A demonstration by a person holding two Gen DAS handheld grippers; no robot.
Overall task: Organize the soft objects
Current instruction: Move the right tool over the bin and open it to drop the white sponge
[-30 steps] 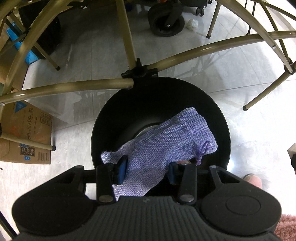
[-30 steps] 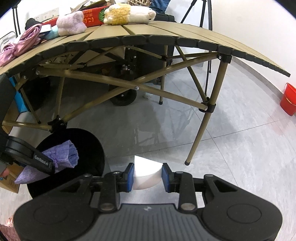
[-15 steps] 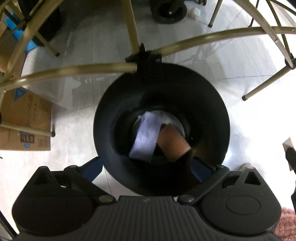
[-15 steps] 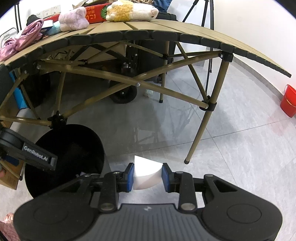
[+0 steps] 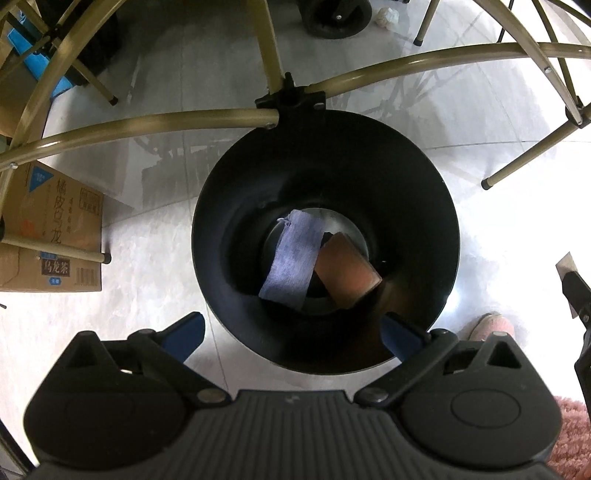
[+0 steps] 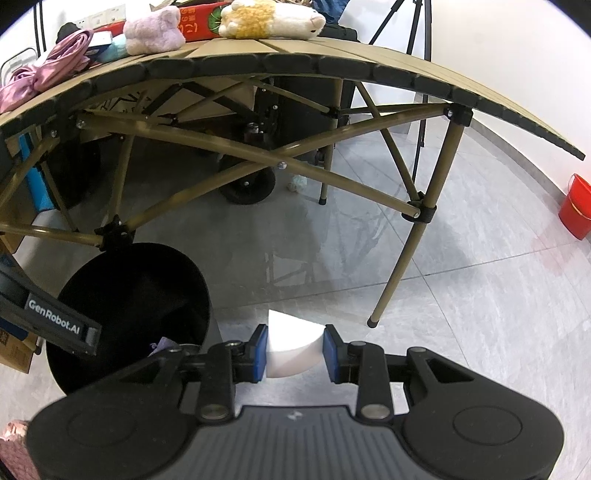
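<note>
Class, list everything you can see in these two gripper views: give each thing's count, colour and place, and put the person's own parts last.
Bin: one, black, on the floor under the table edge.
Fabric pouch: one, lilac, at the bin's bottom.
Block: one, reddish-brown, beside the pouch in the bin.
Sponge piece: one, white, between the right jaws.
Folding table: one, tan, above the bin.
Plush toys: two, pink and cream-yellow, on the table.
Satin cloth: one, pink, table's left end.
Cardboard box: one, brown, floor left of the bin.
Bucket: one, red, by the wall.
Left gripper: black, jaws open over the bin.
Right gripper: black, shut on the sponge piece.
</note>
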